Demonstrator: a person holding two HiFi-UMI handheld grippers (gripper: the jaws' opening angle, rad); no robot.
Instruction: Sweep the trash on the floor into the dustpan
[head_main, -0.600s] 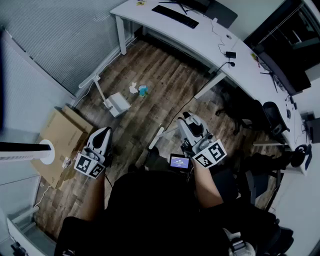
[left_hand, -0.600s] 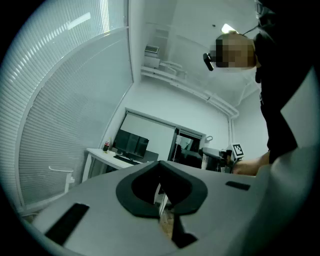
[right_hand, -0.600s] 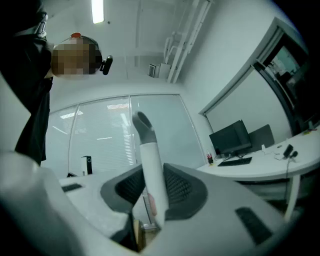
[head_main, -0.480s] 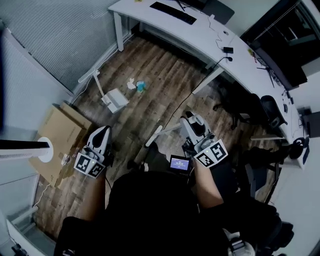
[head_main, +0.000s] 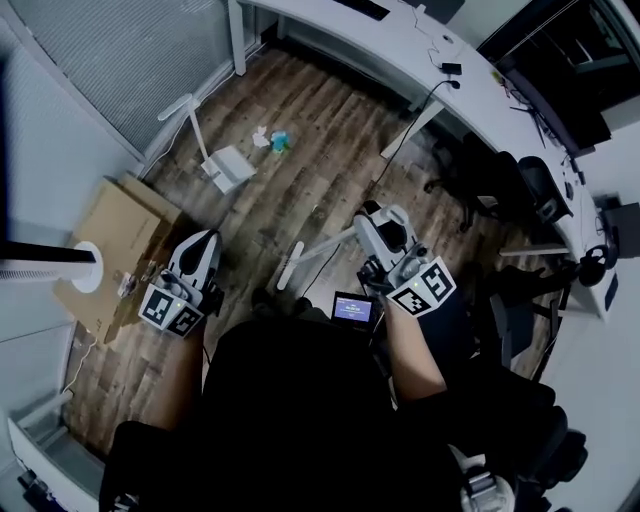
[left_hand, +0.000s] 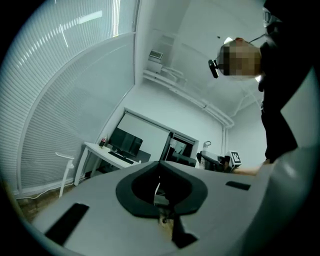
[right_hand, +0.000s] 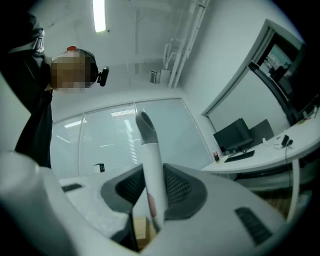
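**Head view: broom handle pinched on the right, trash lying beside the dustpan**

The white dustpan (head_main: 230, 166) sits on the wood floor (head_main: 330, 150) with its long handle up. The trash lies just beside it, on the side toward the white desk (head_main: 400, 50): a crumpled white wad (head_main: 261, 137) and a small teal piece (head_main: 281, 141), close together. Neither touches the pan.

Well back from the dustpan, near the person's body, the left gripper (head_main: 203, 242) hovers over the floor. Its jaws are pressed together with nothing between them, as the left gripper view (left_hand: 160, 190) shows plainly. A flat cardboard box (head_main: 120, 235) lies on the floor next to it, on the dustpan's wall side.

The right gripper (head_main: 368, 225) is farther from the dustpan, out toward the office chairs (head_main: 520, 190). It is pinching a white broom handle (head_main: 289, 267), which slants away from it toward the person's feet. In the right gripper view the jaws (right_hand: 150, 192) close on that handle (right_hand: 152, 165), and its grey tip rises above them. The broom's head cannot be made out in any view.
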